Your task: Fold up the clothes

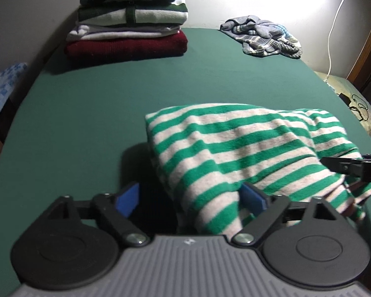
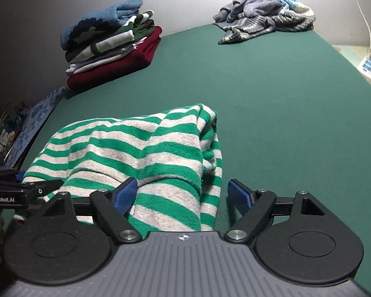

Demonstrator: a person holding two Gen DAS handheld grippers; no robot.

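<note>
Left tongs [image 1: 193, 201]: jaws spread wide, blue pads [image 1: 128, 199] apart, nothing clamped. The striped sweater [image 1: 247, 153], green and pale pink, lies bunched on the green counter [image 1: 111, 113] just ahead; its near left corner drapes down between the pads, closer to the right-hand pad, with the left-hand pad standing over bare counter.

Right tongs [image 2: 184, 196]: jaws likewise wide, gripping nothing. The sweater [image 2: 136, 148] fills the near left of this view; its right edge hangs between the pads, touching or nearly touching the left-hand pad [image 2: 126, 195], while the right-hand pad is clear of the cloth.

Each tongs shows in the other's view, at the sweater's opposite near corner: the right tongs [image 1: 348, 167] at the picture's right edge, the left tongs [image 2: 24, 190] at the picture's left edge. The sweater thus lies between the 2 tongs, near the front edge of the counter.

Far left: a stack [image 1: 128, 22] of folded clothes, dark red at the bottom, blue on top. Far right: a crumpled grey-blue heap [image 1: 262, 37]. Both are well apart from the sweater.
</note>
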